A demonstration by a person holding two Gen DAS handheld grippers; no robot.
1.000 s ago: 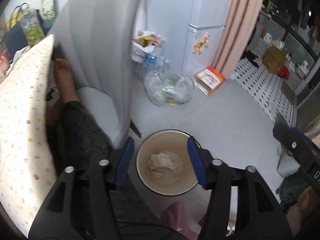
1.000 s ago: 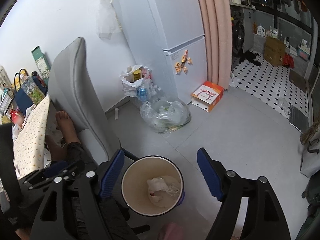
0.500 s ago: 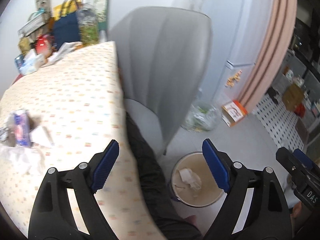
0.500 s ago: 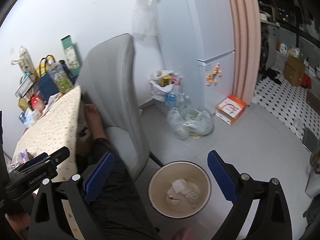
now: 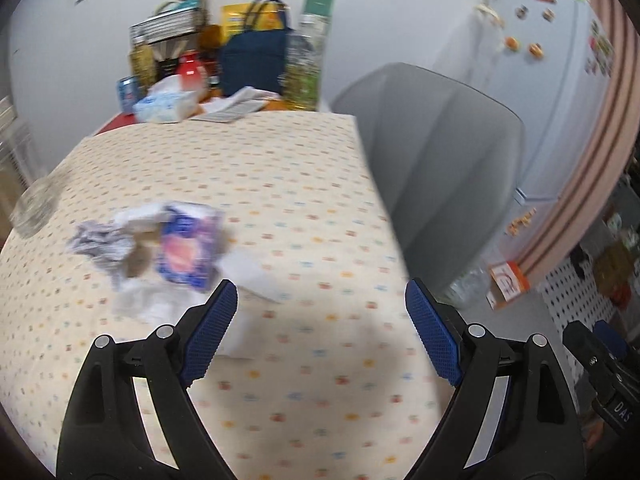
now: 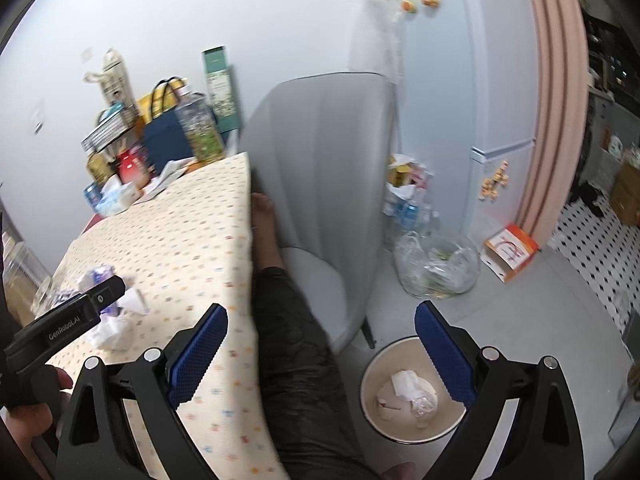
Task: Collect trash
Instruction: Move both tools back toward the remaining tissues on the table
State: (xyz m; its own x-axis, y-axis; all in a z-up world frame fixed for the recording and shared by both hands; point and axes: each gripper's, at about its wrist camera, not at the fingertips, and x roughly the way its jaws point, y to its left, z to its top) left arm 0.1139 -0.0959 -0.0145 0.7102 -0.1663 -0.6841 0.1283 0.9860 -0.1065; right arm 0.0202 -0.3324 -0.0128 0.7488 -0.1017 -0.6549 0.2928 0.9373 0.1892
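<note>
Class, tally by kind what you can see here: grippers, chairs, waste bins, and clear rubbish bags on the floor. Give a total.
Grippers: 2
Chairs: 1
Bins: 1
Clear bags: 1
Total: 5

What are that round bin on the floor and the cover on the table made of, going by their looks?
The bin looks like smooth plastic or enamelled metal: cream inside, dark thin rim, a slight sheen. I cannot tell which. The table cover looks like matte cloth or soft vinyl: cream with small coloured squares, bending over the table edge without gloss.
</note>
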